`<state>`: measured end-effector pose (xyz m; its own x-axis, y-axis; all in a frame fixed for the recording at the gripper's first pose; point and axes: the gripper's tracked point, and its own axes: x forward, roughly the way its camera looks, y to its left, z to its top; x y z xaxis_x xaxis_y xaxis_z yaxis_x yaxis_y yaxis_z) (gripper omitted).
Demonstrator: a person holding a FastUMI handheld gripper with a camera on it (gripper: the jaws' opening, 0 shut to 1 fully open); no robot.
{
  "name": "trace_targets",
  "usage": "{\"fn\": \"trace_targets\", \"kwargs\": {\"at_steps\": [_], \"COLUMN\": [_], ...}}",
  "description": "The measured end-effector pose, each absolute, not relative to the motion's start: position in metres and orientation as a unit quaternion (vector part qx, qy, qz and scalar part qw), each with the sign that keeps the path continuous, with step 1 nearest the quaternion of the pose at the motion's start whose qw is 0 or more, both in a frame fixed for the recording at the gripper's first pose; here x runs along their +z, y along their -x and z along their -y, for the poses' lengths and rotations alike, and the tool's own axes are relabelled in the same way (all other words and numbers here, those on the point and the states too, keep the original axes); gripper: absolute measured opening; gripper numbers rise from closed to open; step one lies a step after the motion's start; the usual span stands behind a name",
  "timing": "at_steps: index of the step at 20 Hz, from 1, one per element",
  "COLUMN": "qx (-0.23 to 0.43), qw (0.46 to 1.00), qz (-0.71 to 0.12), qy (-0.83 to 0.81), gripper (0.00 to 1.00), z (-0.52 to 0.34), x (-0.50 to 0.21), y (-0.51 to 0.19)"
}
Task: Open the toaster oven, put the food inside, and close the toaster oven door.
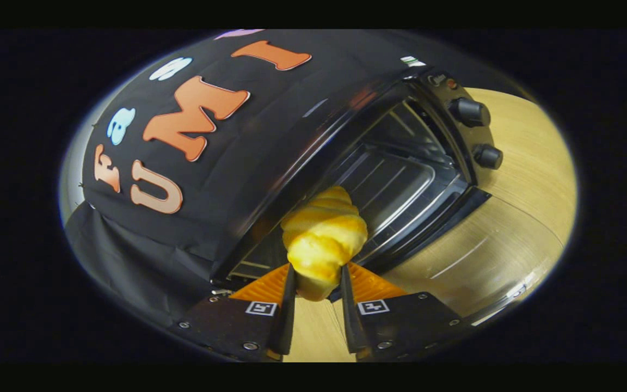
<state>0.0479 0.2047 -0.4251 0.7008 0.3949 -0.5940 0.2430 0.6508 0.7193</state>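
Nearest the camera, the hand-held gripper (318, 283) reaches forward with its two fingers drawn close together, both pressing on the lower end of a golden croissant (324, 239) held between them. Most of the pastry sticks out ahead of the fingertips, pointing toward the toaster oven (400, 163). This black oven sits on a pale wooden tabletop (509, 228) against the booth's black cloth wall, and the whole scene appears tilted because the gripper is held at an angle. The oven door (433, 228) hangs fully open, folded down toward the tabletop, and a wire rack (395, 190) shows inside the dark cavity. Two round knobs (479, 133) sit on the control panel beside the opening. The croissant's far tip hovers at the mouth of the oven, over the inner edge of the door — so the placing step seems under way, with closing not yet done. The risks look plain: the grip holds only the narrow end of a soft, rounded pastry, so it may pivot or slip out before reaching the rack, and a low or skewed approach could knock it against the door or the frame — leaving it on the door, where it would block closing.
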Motion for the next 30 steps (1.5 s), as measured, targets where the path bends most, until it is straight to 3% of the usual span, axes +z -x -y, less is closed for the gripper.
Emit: {"fn": "trace_targets", "kwargs": {"at_steps": [5, 9, 12, 15, 22, 30], "qx": [0.056, 0.053, 0.056, 0.061, 0.069, 0.081], "qw": [0.814, 0.819, 0.832, 0.84, 0.866, 0.898], "qz": [-0.37, -0.362, -0.347, -0.345, -0.338, -0.361], "qy": [-0.444, -0.443, -0.429, -0.414, -0.361, -0.239], "gripper": [0.45, 0.58, 0.58, 0.73, 0.95, 0.98], "z": [-0.22, -0.219, -0.211, -0.201, -0.165, -0.134], "x": [-0.431, -0.432, -0.422, -0.418, -0.391, -0.385], "y": [-0.066, -0.066, -0.063, -0.049, -0.002, 0.068]}}
